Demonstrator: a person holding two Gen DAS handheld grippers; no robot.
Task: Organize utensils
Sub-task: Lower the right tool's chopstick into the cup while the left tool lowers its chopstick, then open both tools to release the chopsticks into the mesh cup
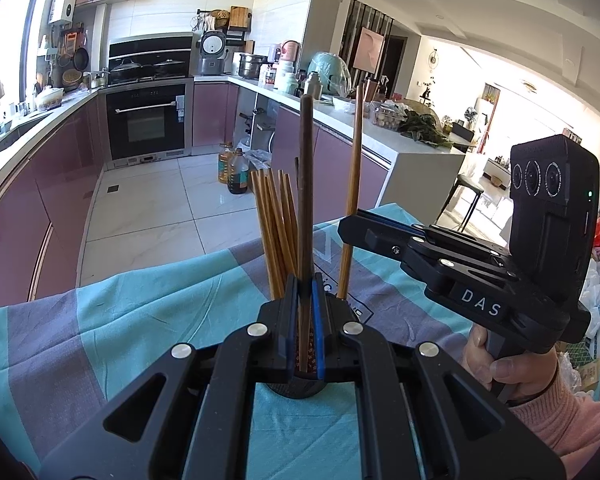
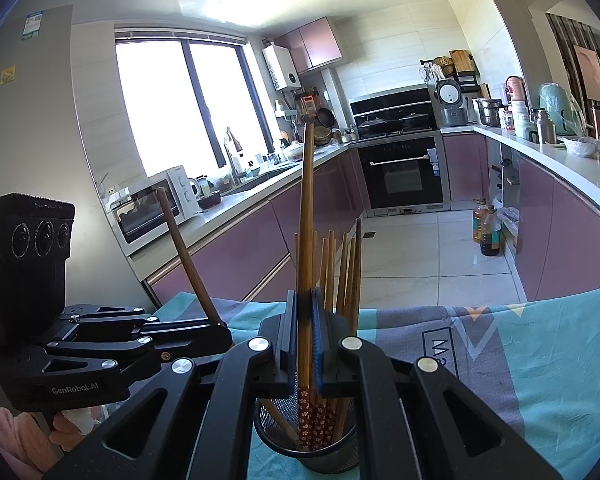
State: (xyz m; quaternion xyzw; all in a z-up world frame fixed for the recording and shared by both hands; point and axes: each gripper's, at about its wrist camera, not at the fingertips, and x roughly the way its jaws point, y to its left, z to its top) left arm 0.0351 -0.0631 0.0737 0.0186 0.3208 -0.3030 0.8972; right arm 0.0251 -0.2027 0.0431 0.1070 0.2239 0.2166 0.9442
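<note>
Left gripper [image 1: 305,320]: clamped narrow on one dark brown chopstick [image 1: 305,184], which stands nearly upright, its lower end down in the holder.
Right gripper [image 2: 305,334]: clamped narrow on a lighter chopstick [image 2: 307,216], also close to upright, its red-patterned lower end inside the holder.
Right hand [image 1: 504,364]: wrapped round the gripper's handle, a pink sleeve at the wrist.
Holder [image 2: 326,446]: a black mesh cup on the table, just below both grippers, toward the table's near edge.
Bundle of chopsticks [image 1: 274,232]: standing in the cup, leaning toward its far side.
Cloth [image 1: 140,312]: teal and grey, spread over the table and hanging off its far edge.
Behind: kitchen counter [image 1: 404,140], oven, tiled floor.
</note>
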